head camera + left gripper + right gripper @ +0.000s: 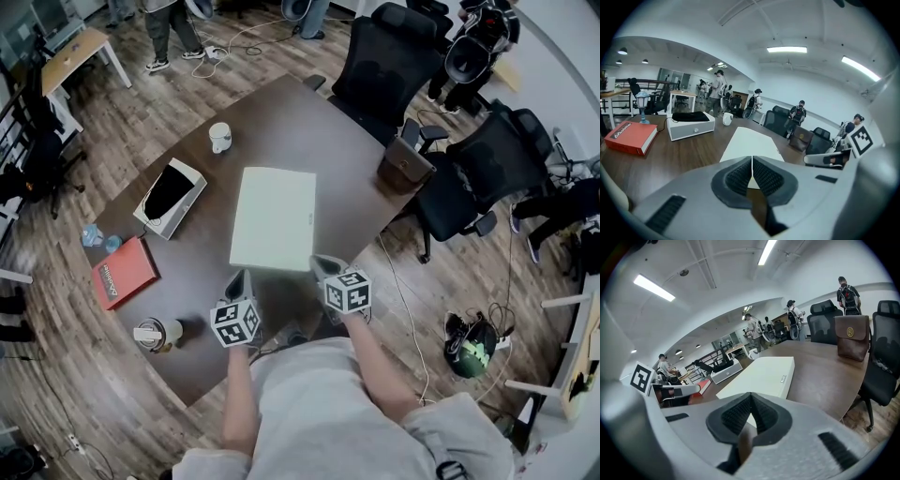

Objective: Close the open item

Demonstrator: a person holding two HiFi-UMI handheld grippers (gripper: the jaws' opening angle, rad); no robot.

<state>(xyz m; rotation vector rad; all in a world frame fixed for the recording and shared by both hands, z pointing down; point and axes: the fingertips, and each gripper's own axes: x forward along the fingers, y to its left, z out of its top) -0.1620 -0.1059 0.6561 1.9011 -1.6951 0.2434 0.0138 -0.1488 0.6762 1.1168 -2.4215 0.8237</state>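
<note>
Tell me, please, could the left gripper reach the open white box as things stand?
Probably yes: only bare table lies between the left gripper and the open white box; the red book and flat white box sit to either side.

The print on the white case [764, 373] is too small to read; its near edge hides behind the fingers [738, 177] of the left gripper [752, 161].

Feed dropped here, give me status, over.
Left tongs shut, empty. Right tongs shut, empty. White box lies flat, looks closed, just ahead of both. Nothing in the way.
</note>
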